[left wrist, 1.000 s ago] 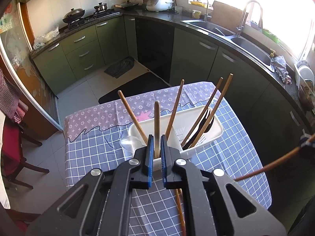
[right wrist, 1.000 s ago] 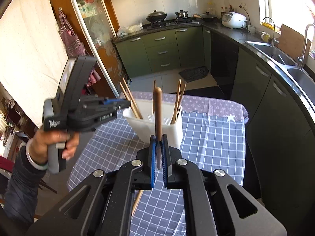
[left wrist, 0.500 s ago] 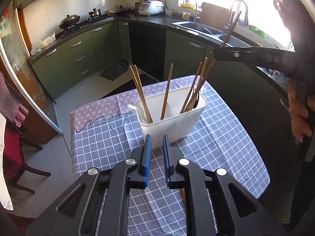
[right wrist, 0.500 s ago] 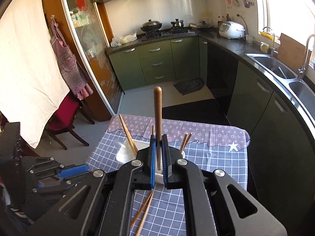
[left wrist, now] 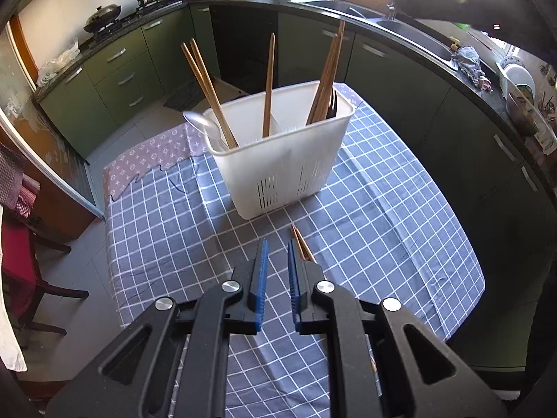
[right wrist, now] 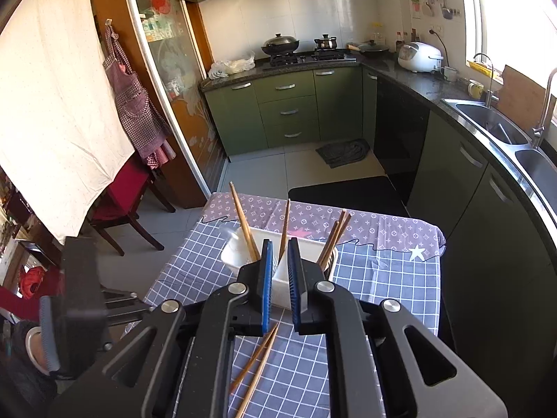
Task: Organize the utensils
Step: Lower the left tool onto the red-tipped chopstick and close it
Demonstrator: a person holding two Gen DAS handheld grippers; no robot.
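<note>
Above white utensil caddy (right wrist: 278,278): right gripper (right wrist: 278,271) just opening, narrow gap, nothing held. Before caddy: left gripper (left wrist: 276,271) nearly closed, empty, beside loose chopsticks (left wrist: 302,245) on desk (left wrist: 383,230).

Left gripper (left wrist: 276,247) is pointing steeply down, blue pads nearly together with a narrow gap, nothing between them. Right gripper (right wrist: 279,245) is angling down less steeply, jaws just been opening, now slightly apart and gripping nothing. Person's left hand (right wrist: 33,348) is holding the left gripper's handle low at the frame's left
</note>
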